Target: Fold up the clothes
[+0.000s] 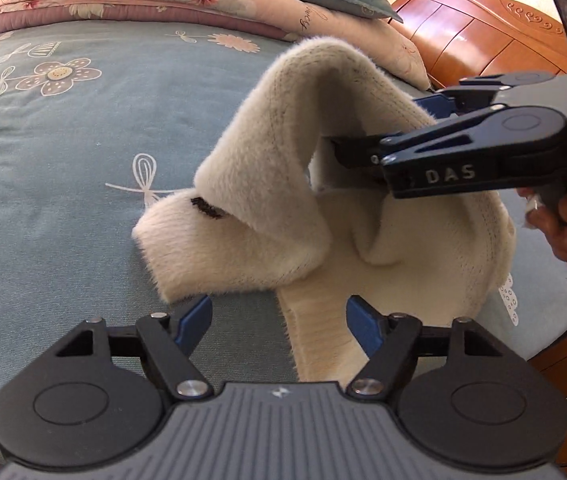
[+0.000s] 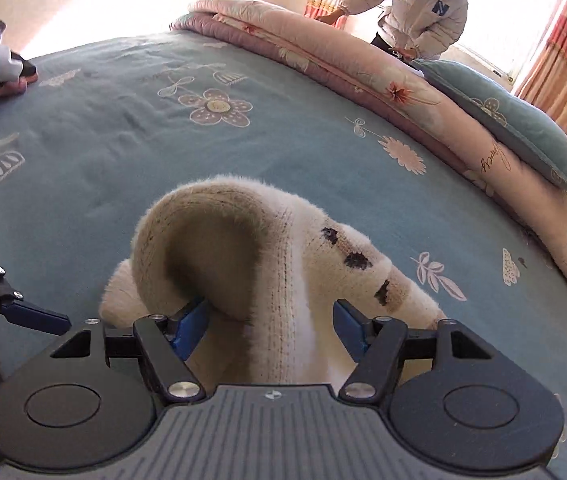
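A fluffy cream sweater (image 1: 283,208) hangs bunched above the blue floral bed (image 1: 63,160), unfolded, draped between the parted fingers of the left hand-held gripper (image 1: 279,316) and right hand-held gripper (image 2: 269,320).

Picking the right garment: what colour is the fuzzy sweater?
Cream sweater with dark patches; clearest in the right wrist view.

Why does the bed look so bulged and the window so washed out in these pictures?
Both views are fisheye, so the blue flowered bedsheet bows like a dome. In the right wrist view, sunlight blows out the window and far wall; the fluffy cream sweater shades its own hollow. The left wrist view is evenly lit.
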